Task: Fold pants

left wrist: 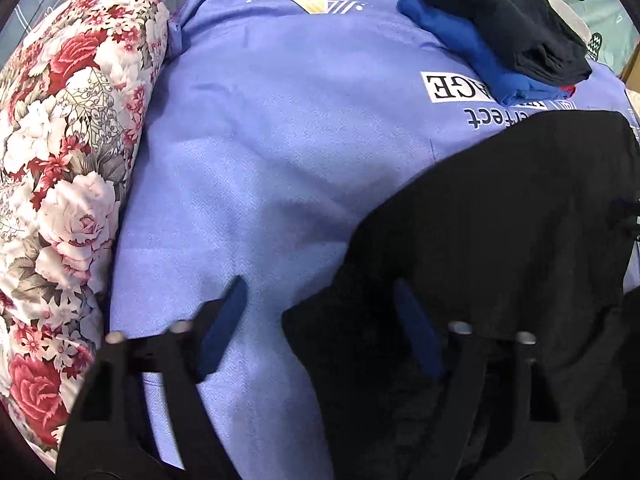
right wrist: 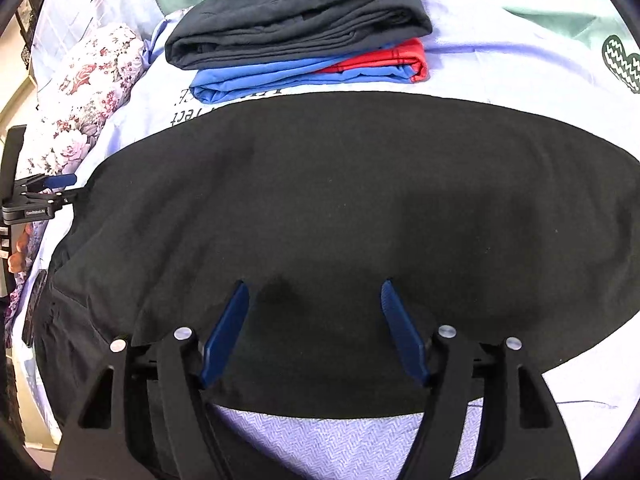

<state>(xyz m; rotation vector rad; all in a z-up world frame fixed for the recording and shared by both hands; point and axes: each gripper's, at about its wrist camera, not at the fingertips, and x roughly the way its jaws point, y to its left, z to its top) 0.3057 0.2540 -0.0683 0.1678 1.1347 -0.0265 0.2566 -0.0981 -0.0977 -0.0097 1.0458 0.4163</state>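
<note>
Right wrist view: sheet (right wrist: 500,64) carries black pants (right wrist: 340,208) spread flat before a folded stack (right wrist: 300,28). Both the right gripper (right wrist: 314,332) and left gripper (left wrist: 320,328) gape, holding nothing. Pinching one layer could skew the fold.

Before us, a bed (right wrist: 500,64) spread with a lavender sheet (left wrist: 260,140) printed with lettering. Black pants (right wrist: 340,208) lie flat across it. Beyond them we see a stack of folded clothes (right wrist: 304,36), dark on top, blue and red beneath, resting on the sheet. A floral quilt (left wrist: 68,160) lies bunched along the sheet's left edge.
</note>
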